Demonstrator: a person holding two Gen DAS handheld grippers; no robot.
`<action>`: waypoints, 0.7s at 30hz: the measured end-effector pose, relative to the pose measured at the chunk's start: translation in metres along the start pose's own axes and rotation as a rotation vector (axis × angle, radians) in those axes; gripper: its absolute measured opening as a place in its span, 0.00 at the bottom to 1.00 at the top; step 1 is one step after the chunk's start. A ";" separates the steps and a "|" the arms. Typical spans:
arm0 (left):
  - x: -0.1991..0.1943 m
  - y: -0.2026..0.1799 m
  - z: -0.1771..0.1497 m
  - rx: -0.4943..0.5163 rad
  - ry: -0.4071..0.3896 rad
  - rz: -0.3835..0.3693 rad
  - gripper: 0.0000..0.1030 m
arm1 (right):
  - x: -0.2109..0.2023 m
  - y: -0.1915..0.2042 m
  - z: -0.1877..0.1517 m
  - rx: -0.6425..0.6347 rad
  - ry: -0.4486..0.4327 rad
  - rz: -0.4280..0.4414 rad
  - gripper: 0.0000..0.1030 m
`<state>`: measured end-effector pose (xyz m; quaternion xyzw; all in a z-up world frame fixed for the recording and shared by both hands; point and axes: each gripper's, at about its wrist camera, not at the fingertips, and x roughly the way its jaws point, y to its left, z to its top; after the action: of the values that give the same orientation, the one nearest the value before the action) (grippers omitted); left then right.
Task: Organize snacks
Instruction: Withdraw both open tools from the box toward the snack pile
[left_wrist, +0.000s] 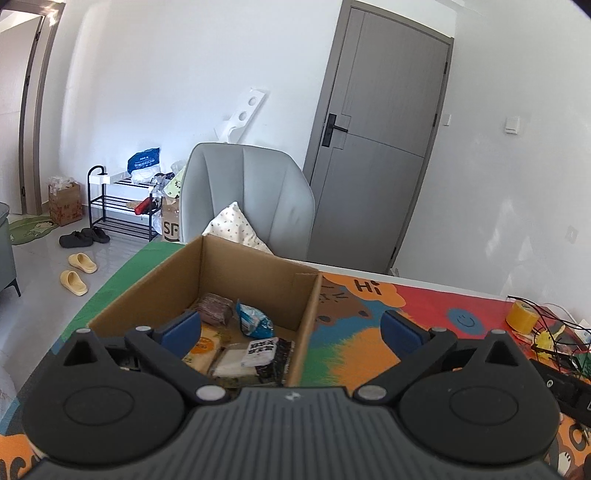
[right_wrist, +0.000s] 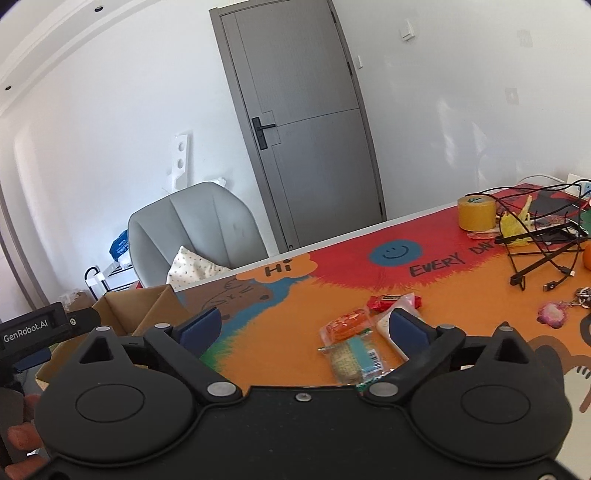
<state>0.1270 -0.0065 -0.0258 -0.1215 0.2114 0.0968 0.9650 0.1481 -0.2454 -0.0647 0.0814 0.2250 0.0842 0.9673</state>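
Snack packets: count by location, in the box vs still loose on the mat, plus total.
In the cardboard box: 4 (brown packet, blue packet, yellow-orange packet, black-and-white packet)
Loose on the mat: 4 (red, orange, white, teal-striped)
Total: 8

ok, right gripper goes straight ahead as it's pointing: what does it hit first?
Probably the loose snack packets on the mat, lying between the open right gripper fingers. Depth is unclear; pointed higher, it passes over them.
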 end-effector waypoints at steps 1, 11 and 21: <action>-0.001 -0.005 -0.002 0.008 -0.001 -0.005 1.00 | -0.001 -0.005 0.000 0.005 -0.002 -0.007 0.96; 0.007 -0.047 -0.017 0.054 0.030 -0.035 1.00 | -0.005 -0.050 -0.002 0.045 -0.003 -0.050 0.93; 0.026 -0.079 -0.033 0.091 0.068 -0.024 1.00 | 0.015 -0.083 -0.011 0.099 0.032 -0.057 0.74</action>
<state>0.1558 -0.0871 -0.0510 -0.0831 0.2467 0.0715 0.9629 0.1664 -0.3213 -0.0970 0.1212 0.2465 0.0468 0.9604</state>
